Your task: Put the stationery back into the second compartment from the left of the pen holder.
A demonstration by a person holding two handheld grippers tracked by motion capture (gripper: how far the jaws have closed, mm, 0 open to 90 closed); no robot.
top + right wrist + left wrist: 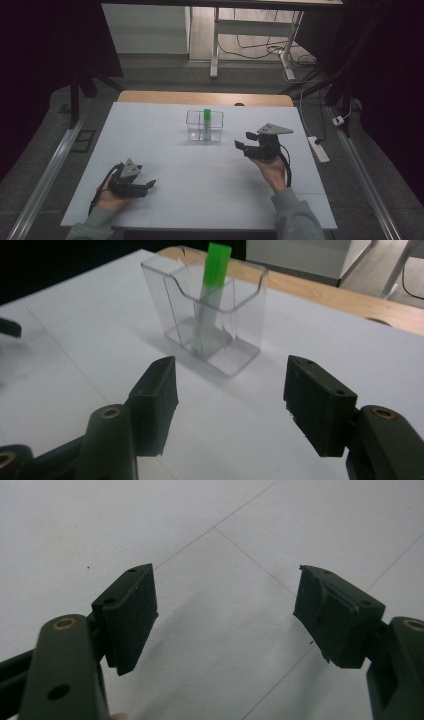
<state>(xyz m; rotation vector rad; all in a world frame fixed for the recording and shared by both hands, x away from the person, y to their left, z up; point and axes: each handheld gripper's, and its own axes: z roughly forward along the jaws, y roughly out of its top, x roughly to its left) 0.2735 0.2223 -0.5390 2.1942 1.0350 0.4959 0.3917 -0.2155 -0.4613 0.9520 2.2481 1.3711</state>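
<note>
A clear plastic box [205,126] [210,310] stands on the white table top [200,170], toward the back middle. A marker with a green cap [206,116] [216,266] leans upright inside it. My right gripper [244,141] [230,400] hovers just right of the box, pointing at it, open with nothing between its pads. My left gripper [149,185] [225,615] rests low near the front left of the table, open and empty, looking down at bare white surface.
A wooden desk edge [205,97] shows behind the white top. On the floor at the right lie a power strip [318,149] and cables. White desk legs [215,45] stand farther back. Dark curtains close both sides.
</note>
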